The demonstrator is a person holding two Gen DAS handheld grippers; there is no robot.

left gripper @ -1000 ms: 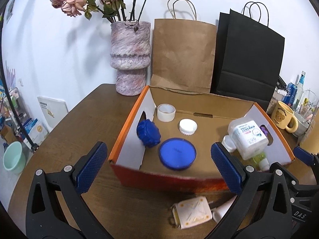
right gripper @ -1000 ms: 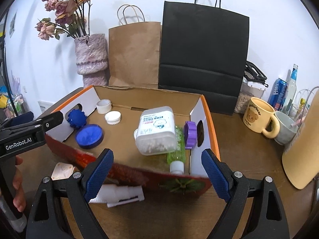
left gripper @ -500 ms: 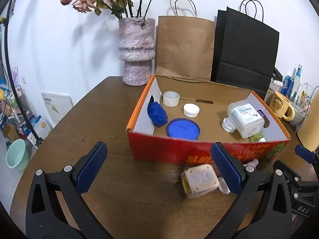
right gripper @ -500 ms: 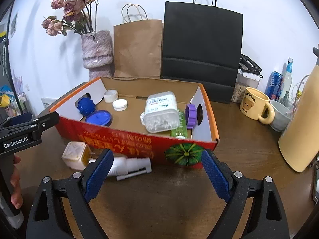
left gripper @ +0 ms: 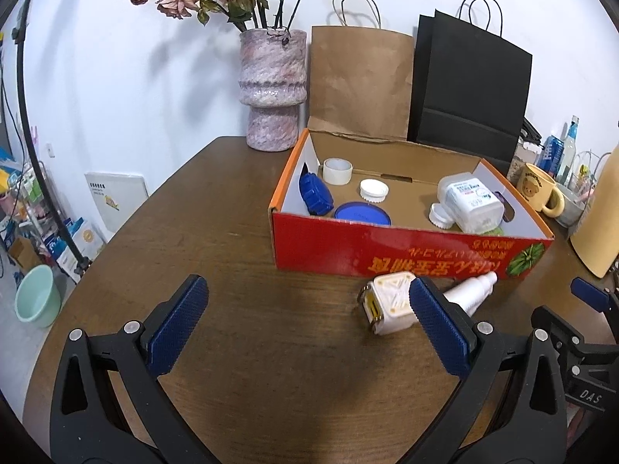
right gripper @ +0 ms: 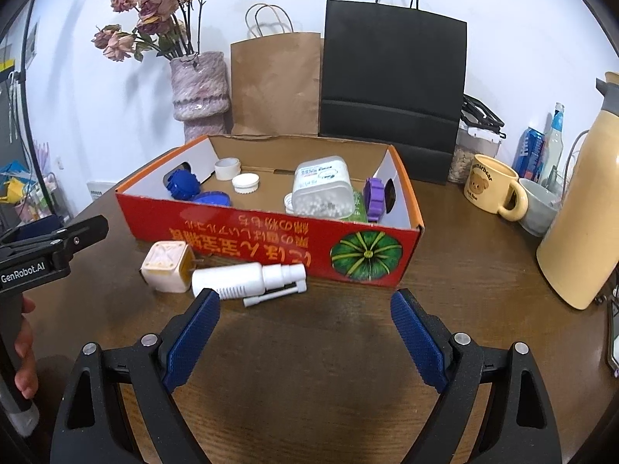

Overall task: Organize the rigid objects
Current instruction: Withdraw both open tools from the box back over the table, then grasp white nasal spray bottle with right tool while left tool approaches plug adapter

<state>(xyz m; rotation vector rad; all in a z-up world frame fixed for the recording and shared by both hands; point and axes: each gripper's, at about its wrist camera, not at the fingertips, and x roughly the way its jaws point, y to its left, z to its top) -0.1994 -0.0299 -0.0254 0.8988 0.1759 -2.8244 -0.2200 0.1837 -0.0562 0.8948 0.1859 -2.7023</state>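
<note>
Right wrist view: right hand-held gripper (right gripper: pixel 305 332) is held wide open and empty over bare tabletop (right gripper: pixel 309 348). White spray bottle (right gripper: pixel 247 279) lies on its side at 11 o'clock, touching cream charger cube (right gripper: pixel 166 266), both just beside red box (right gripper: pixel 271 239) front wall. "GenRobot.AI" is read on left hand-held gripper (left gripper: pixel 305 328), likewise spread open, empty.

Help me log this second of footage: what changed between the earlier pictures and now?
Both tongs, left and right, drew back and down from above the red box toward the table's near side, open and empty throughout. Nothing was gripped or released. The cream cube and white spray bottle lie unmoved before the box.
</note>
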